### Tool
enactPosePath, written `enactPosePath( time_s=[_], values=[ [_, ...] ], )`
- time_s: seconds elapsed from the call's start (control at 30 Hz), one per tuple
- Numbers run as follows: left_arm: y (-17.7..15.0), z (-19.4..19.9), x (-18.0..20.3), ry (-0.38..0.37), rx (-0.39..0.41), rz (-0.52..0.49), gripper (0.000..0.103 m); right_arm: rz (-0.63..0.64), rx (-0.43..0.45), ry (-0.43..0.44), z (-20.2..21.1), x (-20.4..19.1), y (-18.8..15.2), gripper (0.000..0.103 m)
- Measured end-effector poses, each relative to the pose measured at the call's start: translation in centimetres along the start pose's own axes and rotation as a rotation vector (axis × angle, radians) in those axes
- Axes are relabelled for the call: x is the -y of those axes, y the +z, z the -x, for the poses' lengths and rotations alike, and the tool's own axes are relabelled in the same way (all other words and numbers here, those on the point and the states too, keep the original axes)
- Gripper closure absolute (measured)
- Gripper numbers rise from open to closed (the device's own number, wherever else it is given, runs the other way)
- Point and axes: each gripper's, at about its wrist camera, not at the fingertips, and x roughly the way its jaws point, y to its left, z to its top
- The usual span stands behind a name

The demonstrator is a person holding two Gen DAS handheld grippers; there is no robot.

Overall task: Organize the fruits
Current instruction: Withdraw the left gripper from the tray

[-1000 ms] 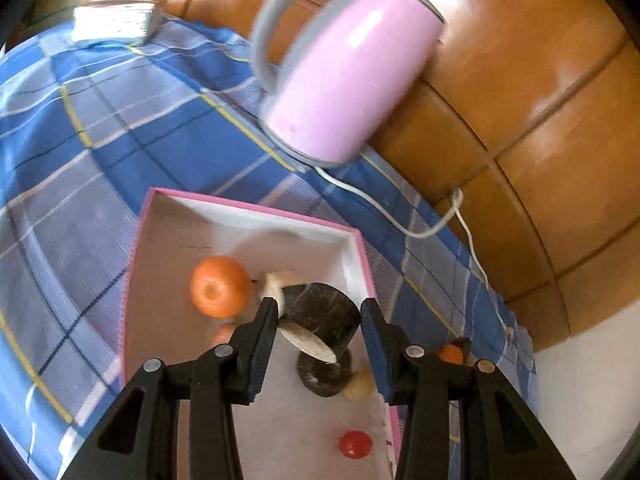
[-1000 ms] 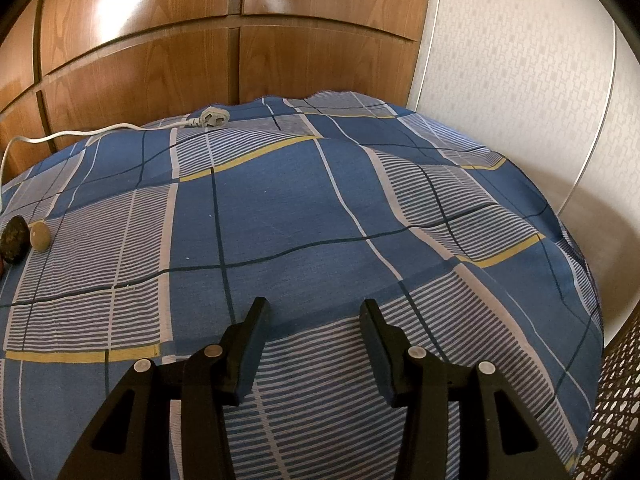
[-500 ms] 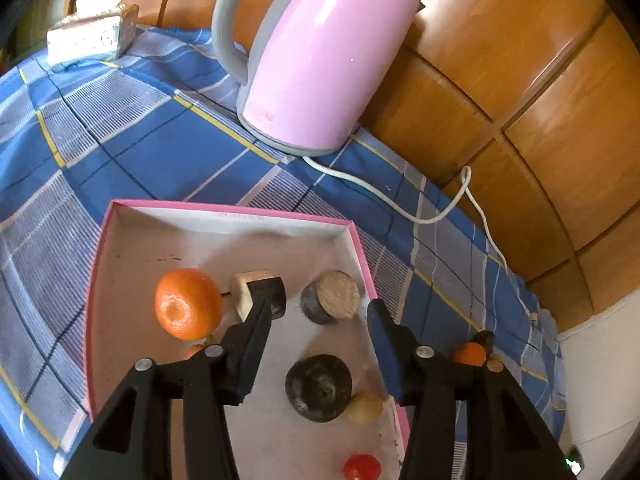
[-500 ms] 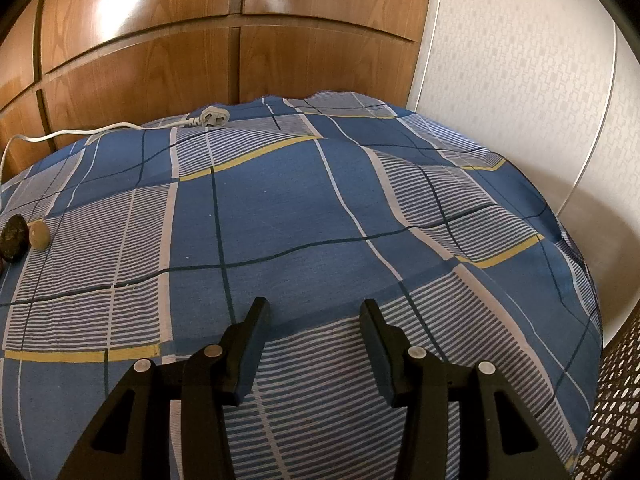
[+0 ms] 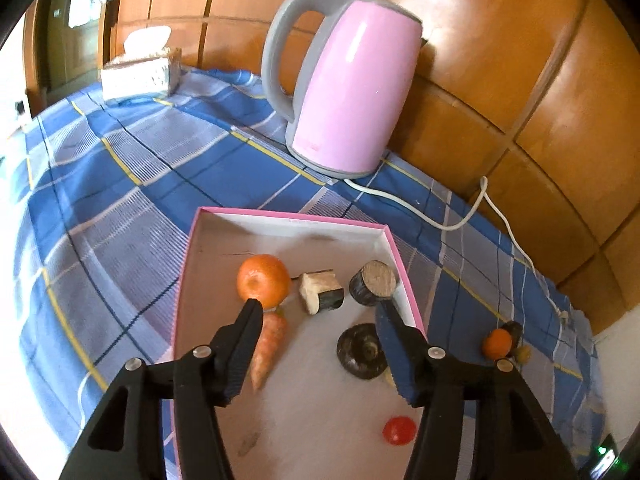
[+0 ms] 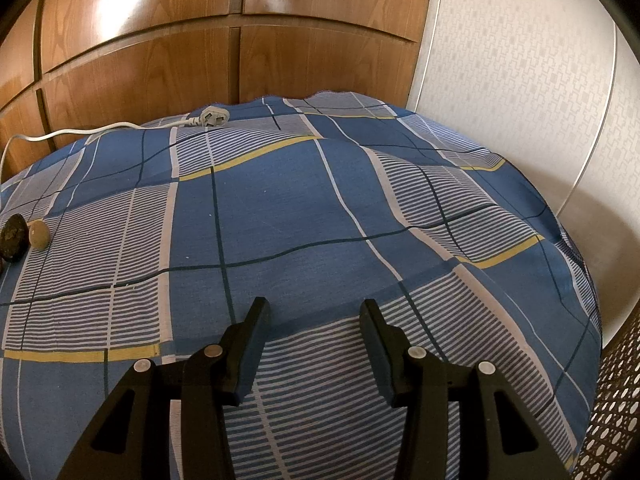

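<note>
Left gripper (image 5: 320, 308) fingers apart, empty, above pink-rimmed box (image 5: 404, 276). Inside box: tomato (image 5: 399, 430), carrot (image 5: 267, 347), dark round piece (image 5: 360, 350), orange (image 5: 263, 281). Beyond: pink kettle (image 5: 352, 92). Right gripper (image 6: 314, 308) fingers apart, empty, over checked cloth (image 6: 280, 208).

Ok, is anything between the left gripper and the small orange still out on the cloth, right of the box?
Yes. The left gripper, open and empty, hangs over the pink box. The box's right wall lies between it and the small orange, which touches a dark fruit behind it.
</note>
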Motion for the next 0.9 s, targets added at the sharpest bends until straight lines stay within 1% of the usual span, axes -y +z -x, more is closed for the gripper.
enactPosePath(
  time_s=[0.13, 0.2, 0.3, 0.43, 0.5, 0.73, 0.9],
  values=[
    [-0.8, 2.0, -0.1, 0.011, 0.044, -0.023, 0.040, 0.000, 0.000, 0.000, 0.0, 0.0, 0.0, 0.056],
    [-1.1, 2.7, -0.1, 0.020, 0.058, -0.029, 0.036, 0.000, 0.000, 0.000, 0.0, 0.0, 0.0, 0.056],
    [-1.7, 3.7, -0.3, 0.030, 0.075, -0.031, 0.035, 0.000, 0.000, 0.000, 0.0, 0.0, 0.0, 0.056],
    [-2.8, 4.6, -0.4, 0.044, 0.082, -0.045, 0.034, 0.000, 0.000, 0.000, 0.0, 0.0, 0.0, 0.056],
    [-3.3, 4.9, -0.5, 0.055, 0.087, -0.050, 0.030, 0.000, 0.000, 0.000, 0.0, 0.0, 0.0, 0.056],
    [-4.7, 5.6, -1.6, 0.069, 0.081, -0.031, 0.029, 0.000, 0.000, 0.000, 0.0, 0.0, 0.0, 0.056],
    [-4.9, 6.2, -2.2, 0.071, 0.086, -0.016, 0.029, 0.001, 0.000, -0.001, 0.0, 0.0, 0.0, 0.056]
  ],
)
